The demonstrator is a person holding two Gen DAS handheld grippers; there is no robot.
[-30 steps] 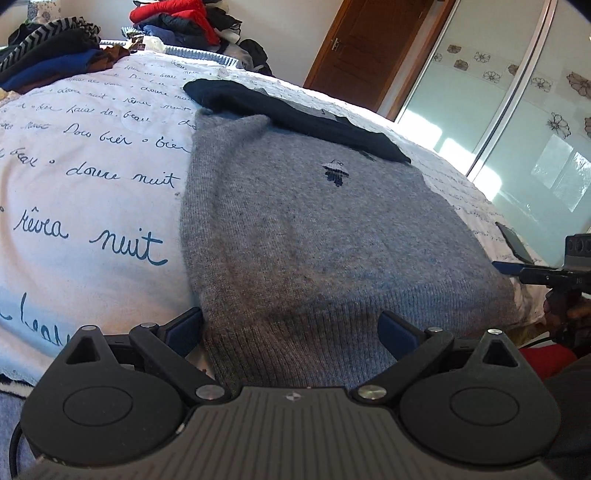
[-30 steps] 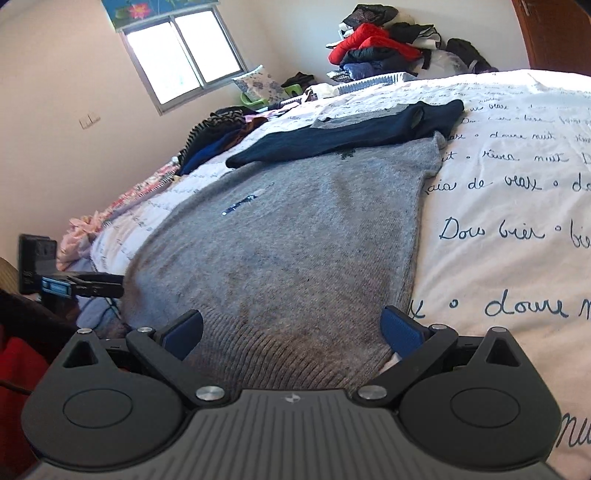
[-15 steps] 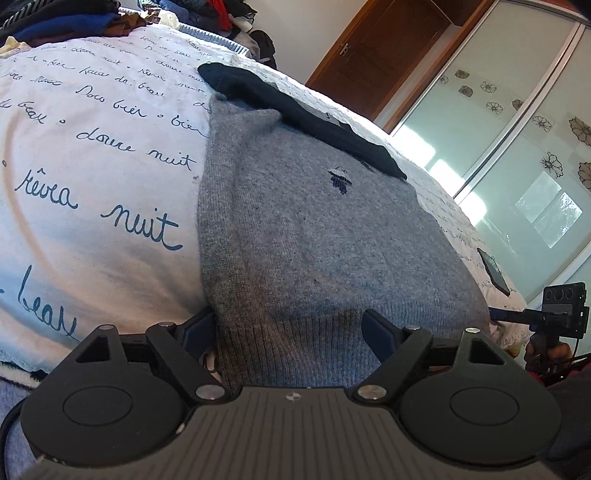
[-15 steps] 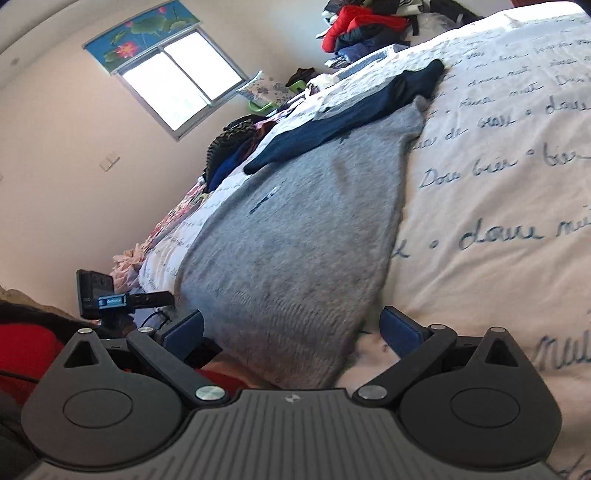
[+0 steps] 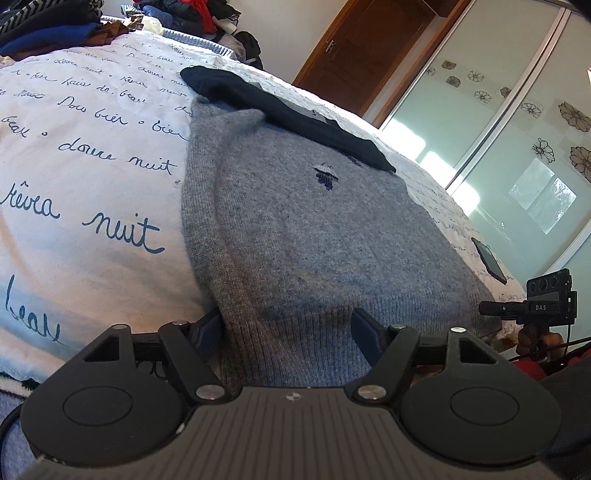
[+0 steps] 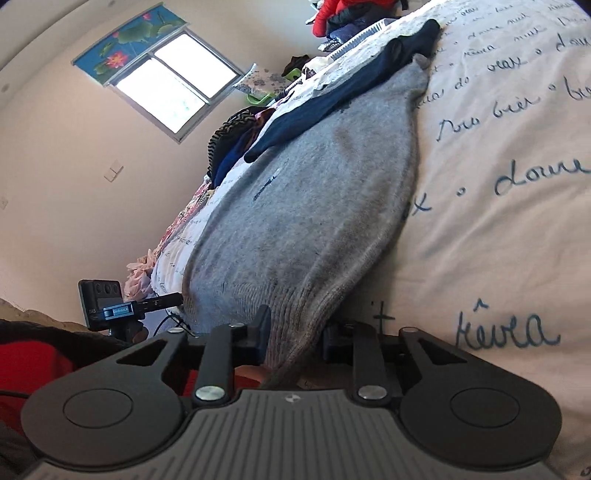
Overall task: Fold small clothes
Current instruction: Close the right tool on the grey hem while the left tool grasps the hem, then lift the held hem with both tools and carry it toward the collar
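Now: both grippers at grey sweater (image 5: 314,240) hem. Left gripper (image 5: 286,332) jaws closing, hem between, not yet pinched. Right gripper (image 6: 295,338) jaws closing, pinching hem corner.

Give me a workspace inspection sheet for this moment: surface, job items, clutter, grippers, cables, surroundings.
Surface: bed cover, white with blue script.
Job's things: grey sweater lying flat, hem towards the grippers; navy garment across its far end.
Clutter: clothes pile at the far edge; dark phone on the cover.
Grippers: left gripper closing, hem between the jaws; right gripper closing, hem corner bunched between the jaws.
Cables: thin black cable beside the bed.
Surroundings: window, wooden door, sliding glass panels.
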